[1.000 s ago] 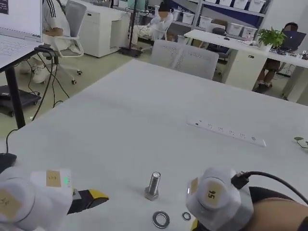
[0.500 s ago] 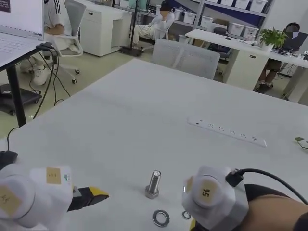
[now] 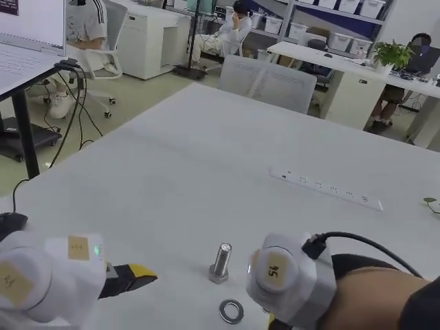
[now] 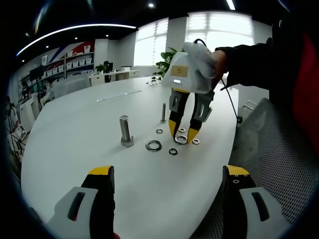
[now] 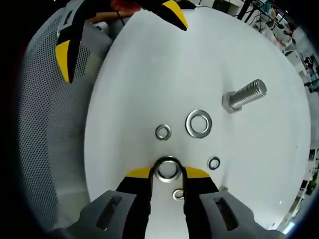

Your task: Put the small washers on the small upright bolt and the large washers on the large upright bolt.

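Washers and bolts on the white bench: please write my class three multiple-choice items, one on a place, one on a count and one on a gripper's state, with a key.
1. Where does the washer nearest the right gripper lie?
A) Threaded on a bolt
B) Flat on the table, between that gripper's jaws
C) On the floor

2. How many bolts stand upright on the table?
A) One
B) Two
C) Four

3. How do the left gripper jaws stand?
A) Wide open, holding nothing
B) Shut on a washer
C) Shut on a bolt

Key:
1 B: the right gripper view shows it flat on the table with a jaw on either side.
2 B: the left gripper view shows the large bolt and the small bolt standing.
3 A: its yellow-tipped jaws stand far apart with bare table between them.
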Motion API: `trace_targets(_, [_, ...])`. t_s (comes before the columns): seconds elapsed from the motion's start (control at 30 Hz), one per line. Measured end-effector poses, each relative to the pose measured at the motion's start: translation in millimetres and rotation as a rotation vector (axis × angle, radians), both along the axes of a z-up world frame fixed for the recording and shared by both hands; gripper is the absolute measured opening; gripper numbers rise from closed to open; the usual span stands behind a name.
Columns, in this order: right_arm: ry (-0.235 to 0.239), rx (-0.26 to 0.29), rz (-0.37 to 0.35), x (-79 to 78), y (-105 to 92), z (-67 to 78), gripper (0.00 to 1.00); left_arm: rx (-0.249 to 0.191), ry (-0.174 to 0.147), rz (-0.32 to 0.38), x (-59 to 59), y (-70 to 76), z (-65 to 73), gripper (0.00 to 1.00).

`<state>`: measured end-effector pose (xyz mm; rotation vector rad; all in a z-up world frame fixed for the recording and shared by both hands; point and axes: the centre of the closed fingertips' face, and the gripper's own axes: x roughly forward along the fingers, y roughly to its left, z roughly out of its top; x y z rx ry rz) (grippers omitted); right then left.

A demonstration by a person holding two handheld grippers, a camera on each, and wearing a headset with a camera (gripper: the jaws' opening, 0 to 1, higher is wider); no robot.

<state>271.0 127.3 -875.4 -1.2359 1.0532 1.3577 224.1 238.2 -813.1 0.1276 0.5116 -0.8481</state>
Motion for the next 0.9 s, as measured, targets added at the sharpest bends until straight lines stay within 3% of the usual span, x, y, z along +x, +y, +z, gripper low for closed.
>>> trace_targets(0.1, [-0.004, -0.030, 0.010, -0.9, 0.9, -0.4, 0.25, 0.001, -0.002, -0.001, 0.0, 0.0, 0.9, 0.89])
trace_targets(0.43, [-0.028, -0.057, 0.038, -1.9, 0.8, 0.6, 0.26, 0.001, -0.009, 0.005, 0.3, 0.9, 3.6, 0.89])
trace_targets(0.53, [-0.027, -0.050, 0.057, -0.9, 0.6, 1.1, 0.26, 0.002, -0.011, 0.007, 0.2, 1.8, 4.8, 0.89])
trace_targets(0.63, [-0.007, -0.025, 0.020, 1.3, -1.2, 1.5, 0.26, 0.000, -0.012, 0.013, -0.1, 3.7, 5.8, 0.89])
trace_targets(0.9, [-0.002, -0.012, 0.015, 0.9, -2.0, 0.9, 0.28, 0.004, -0.010, 0.016, -0.9, 2.8, 6.0, 0.89])
